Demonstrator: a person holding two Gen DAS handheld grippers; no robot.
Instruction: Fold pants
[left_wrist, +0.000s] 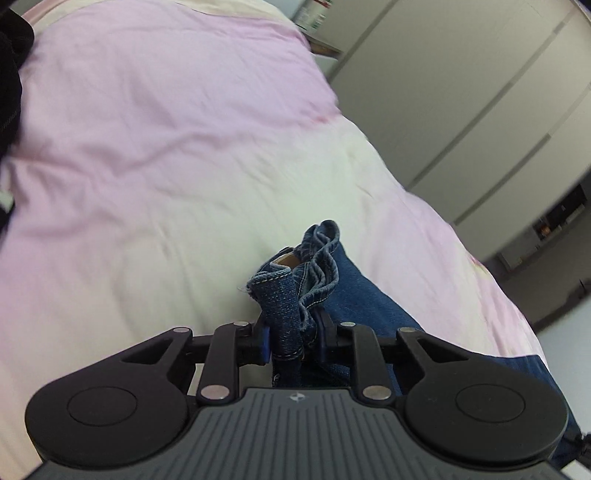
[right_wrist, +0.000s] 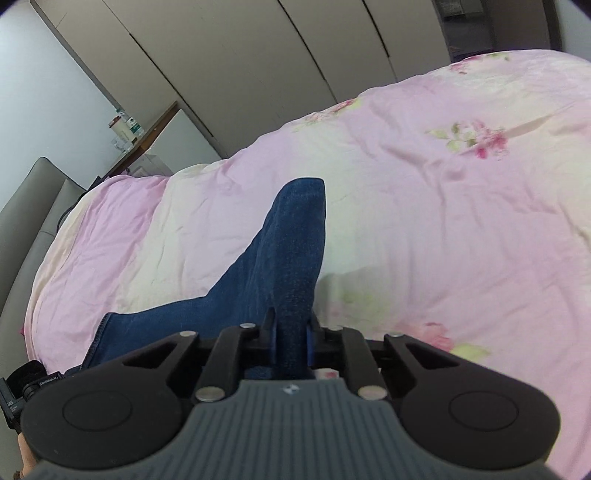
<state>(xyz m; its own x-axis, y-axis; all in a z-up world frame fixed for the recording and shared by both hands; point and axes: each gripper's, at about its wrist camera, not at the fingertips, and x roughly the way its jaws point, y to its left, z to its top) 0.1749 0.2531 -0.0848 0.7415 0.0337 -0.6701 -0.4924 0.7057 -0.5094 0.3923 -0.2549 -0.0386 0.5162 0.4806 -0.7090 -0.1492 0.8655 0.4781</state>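
Through both wrist cameras I saw soft, even daylight with no glare, and the pale bedspread (left_wrist: 147, 147) looked slightly washed out. The left view was smeared with blur across the bed and wardrobe doors (left_wrist: 461, 92). Fisheye distortion bowed every edge, and dark vignetting filled the corners.

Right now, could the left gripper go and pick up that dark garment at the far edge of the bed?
Probably not as it stands: the left gripper is shut on the jeans, so its jaws are full. The dark garment lies across open pink bedding, nothing blocking.
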